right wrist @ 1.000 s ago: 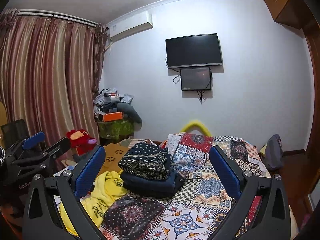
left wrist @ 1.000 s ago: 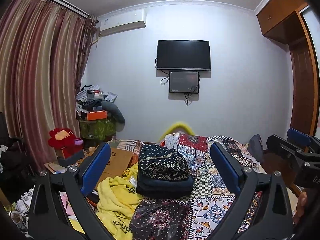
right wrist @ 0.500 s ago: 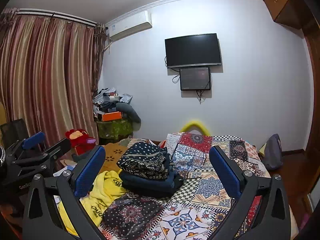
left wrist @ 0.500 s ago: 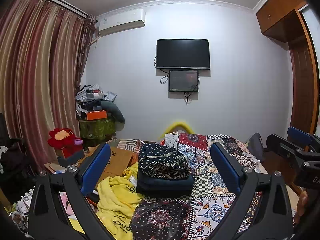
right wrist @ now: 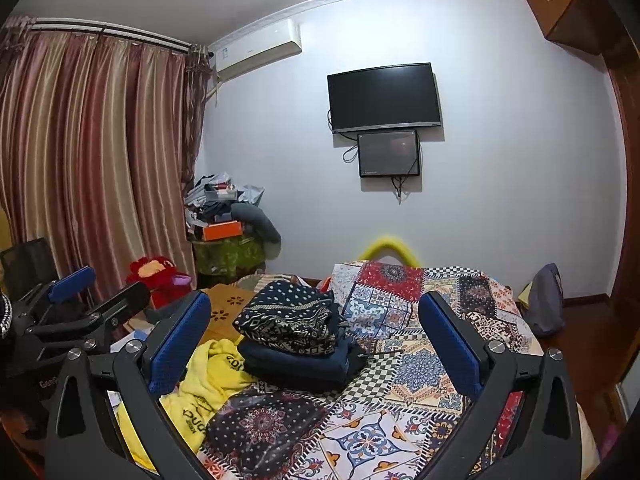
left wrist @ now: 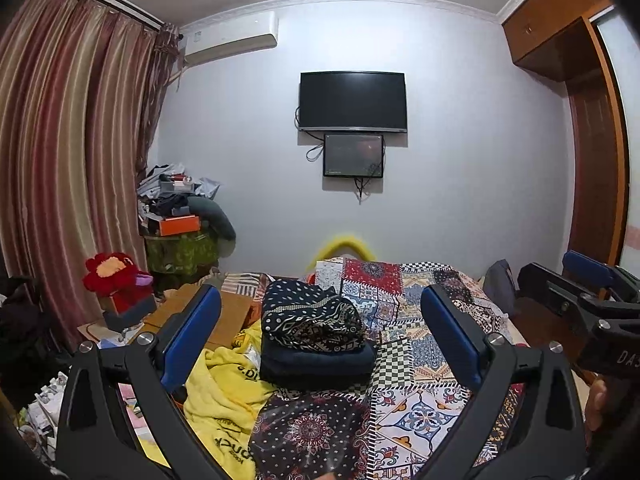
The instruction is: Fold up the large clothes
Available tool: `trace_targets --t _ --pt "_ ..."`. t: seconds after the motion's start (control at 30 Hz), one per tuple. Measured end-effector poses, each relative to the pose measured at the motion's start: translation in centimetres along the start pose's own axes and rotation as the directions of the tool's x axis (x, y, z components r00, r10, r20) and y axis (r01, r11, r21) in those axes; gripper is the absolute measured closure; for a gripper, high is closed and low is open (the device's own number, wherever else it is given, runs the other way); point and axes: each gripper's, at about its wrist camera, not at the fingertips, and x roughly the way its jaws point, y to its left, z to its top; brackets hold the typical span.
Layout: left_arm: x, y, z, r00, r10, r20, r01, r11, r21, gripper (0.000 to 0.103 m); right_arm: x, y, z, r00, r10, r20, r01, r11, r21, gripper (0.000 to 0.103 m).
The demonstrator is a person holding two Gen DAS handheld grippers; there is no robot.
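While two folded garments sat stacked near the middle of the bed, a patterned dark piece with white dots (left wrist: 312, 320) lay on top of a plain navy one (left wrist: 316, 362), the pair resting on the patchwork bedspread (left wrist: 420, 360). Just beside the stack, on its left, a crumpled yellow garment with black lettering (left wrist: 224, 396) spilled toward the bed's edge, and in front of the stack a dark cloth with a mandala print (left wrist: 308, 432) lay loose, touching the yellow one.

Both pairs of tongs hovered above the near end of the bed, apart from every cloth. The left gripper (left wrist: 320, 340) had its blue-padded fingers (left wrist: 192, 336) spread wide with nothing between them, the stack showing through the gap. The right gripper (right wrist: 314, 340) stood likewise spread and empty, its blue pads (right wrist: 448, 340) framing the same stack from a little further right. Each tool appeared at the edge of the other's view: the right one at the right rim of the left camera, the left one at the left rim of the right camera.

Beyond the bed, a black television (left wrist: 353, 101) hung on the white wall with a smaller screen (left wrist: 353, 156) just under it. An air conditioner (left wrist: 230, 38) sat high on the wall beside striped reddish curtains (left wrist: 72, 140). A red plush toy (left wrist: 114, 276) and a cluttered side table (left wrist: 180, 236) stood left of the bed.
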Motion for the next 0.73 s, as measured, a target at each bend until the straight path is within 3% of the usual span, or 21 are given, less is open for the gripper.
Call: trace_targets --t 0.73 --pt "0.07 0.26 -0.14 1.0 -0.022 -0.019 0.021 1.0 -0.022 0.002 -0.09 -0.59 -0.02 1.0 -0.005 0.005 0.005 1.0 0.013 0.0"
